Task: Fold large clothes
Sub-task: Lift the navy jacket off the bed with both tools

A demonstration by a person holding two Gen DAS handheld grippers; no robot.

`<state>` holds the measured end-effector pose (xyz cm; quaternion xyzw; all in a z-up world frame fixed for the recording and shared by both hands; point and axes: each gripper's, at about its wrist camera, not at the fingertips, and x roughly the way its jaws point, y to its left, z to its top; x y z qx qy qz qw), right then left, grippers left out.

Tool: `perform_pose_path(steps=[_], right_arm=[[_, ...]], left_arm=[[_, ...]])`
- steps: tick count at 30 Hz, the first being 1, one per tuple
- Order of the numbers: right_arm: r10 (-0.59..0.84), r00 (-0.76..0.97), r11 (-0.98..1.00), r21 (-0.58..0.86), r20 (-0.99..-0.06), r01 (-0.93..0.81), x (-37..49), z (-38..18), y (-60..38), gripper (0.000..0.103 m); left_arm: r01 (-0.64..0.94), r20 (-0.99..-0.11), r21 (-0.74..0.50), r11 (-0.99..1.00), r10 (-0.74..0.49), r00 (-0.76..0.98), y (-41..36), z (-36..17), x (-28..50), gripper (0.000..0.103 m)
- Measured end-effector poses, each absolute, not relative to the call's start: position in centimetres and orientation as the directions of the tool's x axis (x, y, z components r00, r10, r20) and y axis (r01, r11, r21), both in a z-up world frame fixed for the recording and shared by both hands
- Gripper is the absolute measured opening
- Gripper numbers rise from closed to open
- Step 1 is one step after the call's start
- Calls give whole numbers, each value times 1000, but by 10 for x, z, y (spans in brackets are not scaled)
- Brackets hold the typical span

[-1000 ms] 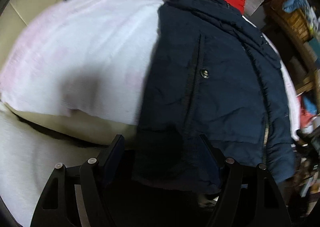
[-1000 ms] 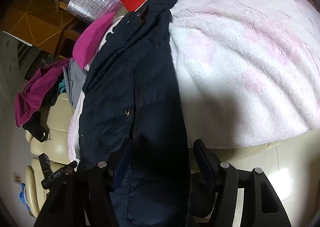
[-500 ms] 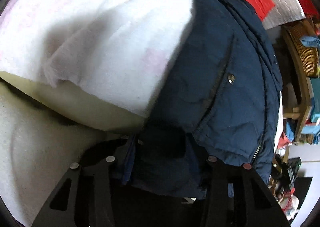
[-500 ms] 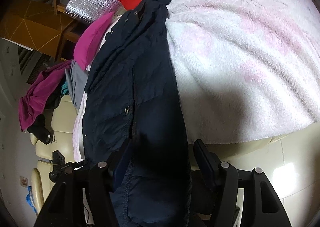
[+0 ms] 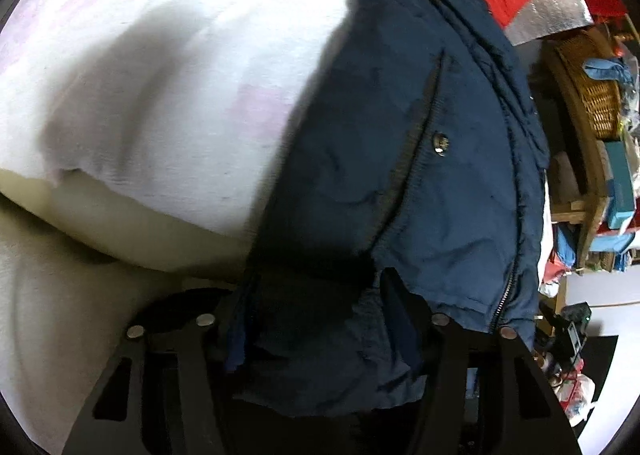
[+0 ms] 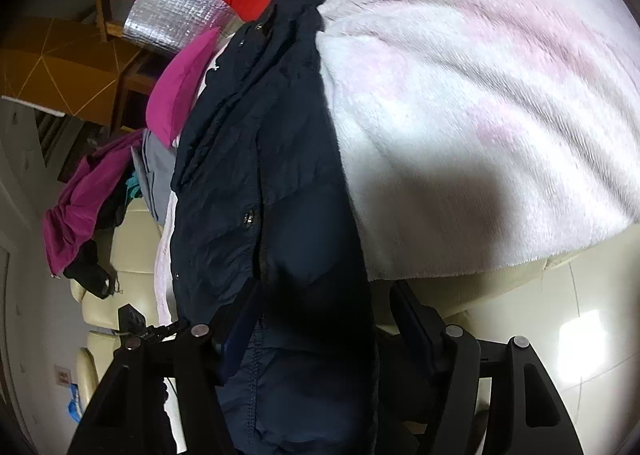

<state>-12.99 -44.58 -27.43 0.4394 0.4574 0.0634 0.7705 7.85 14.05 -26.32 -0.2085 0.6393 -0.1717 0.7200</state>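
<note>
On pink-white fleece blanket [image 5: 168, 67]: navy padded jacket [image 5: 420, 159], hem gripped by left gripper [image 5: 316, 319], jaws just reopened slightly. Right gripper [image 6: 324, 319] apparently unclosed around hem. Wicker basket [image 5: 596, 95] holding blue cloth. No legible writing.

Your left gripper [image 5: 316, 319] points steeply down, jaws just reopened slightly; your right gripper [image 6: 324, 319] stands part-open.

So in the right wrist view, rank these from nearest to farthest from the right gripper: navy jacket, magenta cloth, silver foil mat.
1. Navy jacket: its hem hangs between the jaws of the right gripper.
2. Magenta cloth: upper left, beside the jacket's collar end.
3. Silver foil mat: farthest, top left behind the cloth.
</note>
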Motion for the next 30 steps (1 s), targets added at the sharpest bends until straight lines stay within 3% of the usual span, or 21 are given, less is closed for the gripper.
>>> perform_pose_path(steps=[2,13,14,20,21,24,28,29,30], right_arm=[[523,571,571,758,-632,315,-132,-280,-446,70],[616,518,514,801,-594,308,-128,-296,-429,70],[622,511,512,802,-593,307,-127,-298,-426,69],[632,545,519,823,-551,230,-127,-276,-418,30],[635,564,510,835,-527,206,-128,-268,-419,30],[665,616,453,884,-423,117,-131,-248,-423,29],[664,572,496,856,-482,146,-127,-255,-418,33],[672,550,493,854,-496,168,-126,-262,-416,41],[684,531,478,858,-499,190,-125,-270,-414,57]], left_arm=[[-11,-846,-524,852,-518,125,136,-262,78,40],[46,-799,-586,809,-587,133,123,-255,69,35],[55,-793,-593,804,-594,137,121,-253,68,29],[116,-788,-576,809,-587,184,119,-236,71,18],[125,-784,-577,807,-590,192,125,-231,67,18],[162,-757,-589,792,-611,234,126,-210,65,17],[194,-745,-589,785,-620,247,122,-201,64,18],[196,-758,-580,791,-612,228,119,-207,65,21],[179,-771,-578,796,-605,200,117,-216,67,22]])
